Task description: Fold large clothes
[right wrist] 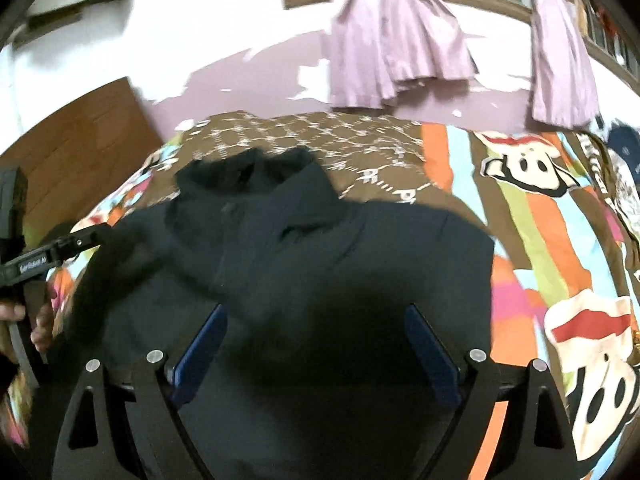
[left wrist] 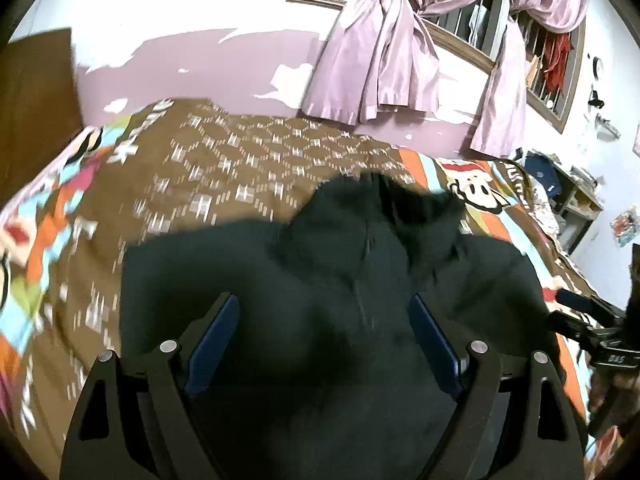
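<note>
Lying flat on the brown patterned bedspread with cartoon monkey print: large black hooded jacket of heavy fabric, hood end pointing toward the hanging lilac satin curtains, sleeves apparently tucked in already, though hard to confirm in the dark blur.

Hovering over the jacket's near half: left gripper, blue-padded fingers spread wide, pinching nothing. Right gripper likewise spread, holding nothing, over the jacket's middle.

Risks, judged from this:
- Catching only the top layer, since black-on-black is hiding the hem and edges; fold coming out lopsided.
- Dragging the bedspread up along with the jacket if closing too deep.
- Thick fabric slipping from the pads mid-lift, hood flopping back open.
- Motion blur suggesting fast movement; grippers possibly colliding, being near each other at the jacket's side.
</note>
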Demonstrator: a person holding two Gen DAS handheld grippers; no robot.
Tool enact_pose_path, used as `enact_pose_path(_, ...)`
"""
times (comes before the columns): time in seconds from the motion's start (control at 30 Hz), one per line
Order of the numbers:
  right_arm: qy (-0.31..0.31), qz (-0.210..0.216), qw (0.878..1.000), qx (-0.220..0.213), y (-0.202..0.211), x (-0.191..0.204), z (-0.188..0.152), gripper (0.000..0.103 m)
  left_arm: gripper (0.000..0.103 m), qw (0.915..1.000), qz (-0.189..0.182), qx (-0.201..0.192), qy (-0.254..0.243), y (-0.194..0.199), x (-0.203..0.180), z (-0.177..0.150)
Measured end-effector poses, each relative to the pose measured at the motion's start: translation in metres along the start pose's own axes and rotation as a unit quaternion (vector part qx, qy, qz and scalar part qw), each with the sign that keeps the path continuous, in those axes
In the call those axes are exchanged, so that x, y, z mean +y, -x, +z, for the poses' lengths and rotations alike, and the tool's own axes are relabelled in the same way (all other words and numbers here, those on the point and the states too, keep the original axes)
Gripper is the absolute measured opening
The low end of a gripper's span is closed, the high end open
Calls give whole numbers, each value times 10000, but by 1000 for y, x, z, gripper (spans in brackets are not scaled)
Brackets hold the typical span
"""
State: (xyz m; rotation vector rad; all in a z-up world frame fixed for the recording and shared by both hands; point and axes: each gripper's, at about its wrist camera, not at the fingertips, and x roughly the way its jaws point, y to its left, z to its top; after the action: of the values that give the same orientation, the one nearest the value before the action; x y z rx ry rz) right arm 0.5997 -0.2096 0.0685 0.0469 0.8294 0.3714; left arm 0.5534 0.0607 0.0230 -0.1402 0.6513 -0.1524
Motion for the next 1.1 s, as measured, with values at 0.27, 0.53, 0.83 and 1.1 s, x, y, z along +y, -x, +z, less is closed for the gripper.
enact_pose_path(0.27,6,-529,9980,-354,-41,-23,58,89,83,9951,781,553,-251,-78,-7,63)
enact_pose_path(0.53,-460,-160,9985,-253,-55,-34,58,73,33,9955,200,809,-442,-111,-1,65)
enact_pose_path(0.83,265,-9,9993,-273,-60,8,65,71,4,9965,-206,517,-630,-72,-1,56)
enact_pose_path(1.1,1084,-201,9938,-119,-72,37,54,70,3,9905,-297,347,-1298,-28,-14,26)
